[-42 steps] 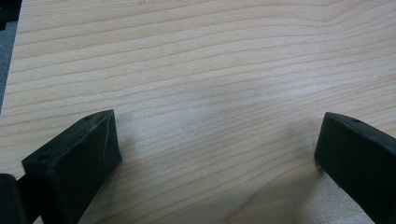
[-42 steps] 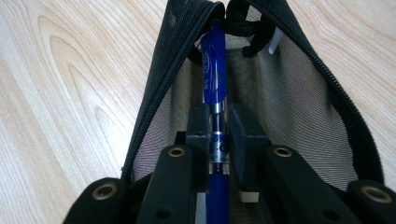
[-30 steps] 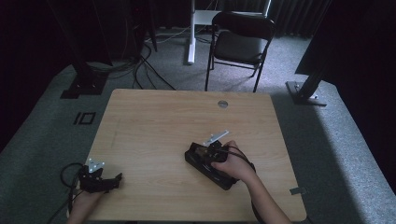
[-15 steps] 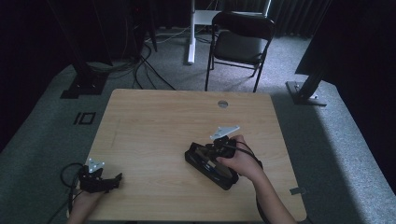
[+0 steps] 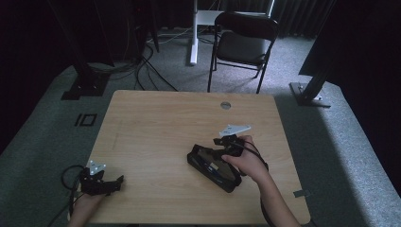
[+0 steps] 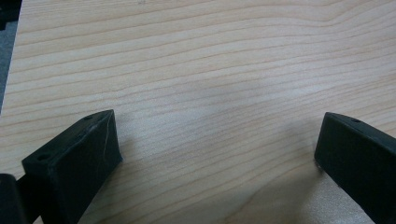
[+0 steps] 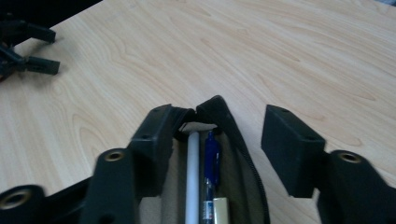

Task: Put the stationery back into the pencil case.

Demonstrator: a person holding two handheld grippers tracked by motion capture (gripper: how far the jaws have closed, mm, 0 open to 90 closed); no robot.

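A black pencil case (image 5: 211, 166) lies open on the wooden table (image 5: 156, 123), right of the middle. My right gripper (image 5: 215, 150), held in a hand, hovers over the case's far end with its grey plate tilted up. In the right gripper view its jaws stand apart over the case (image 7: 243, 154); the gripper (image 7: 219, 116) is open. A white pen (image 7: 192, 177), a blue pen (image 7: 211, 158) and a pale eraser (image 7: 219, 207) lie inside. My left gripper (image 5: 116, 183) rests at the table's front left corner, open (image 6: 215, 140) over bare wood.
A round cable hole (image 5: 225, 105) sits near the table's far edge. A black folding chair (image 5: 243, 42) stands beyond the table. Dark stand bases (image 5: 82, 87) and cables lie on the grey carpet. The left gripper (image 7: 23, 51) appears far off in the right gripper view.
My right gripper has drifted a little to the right and away over the case, its grey plate rising. The case and the left gripper have stayed put.
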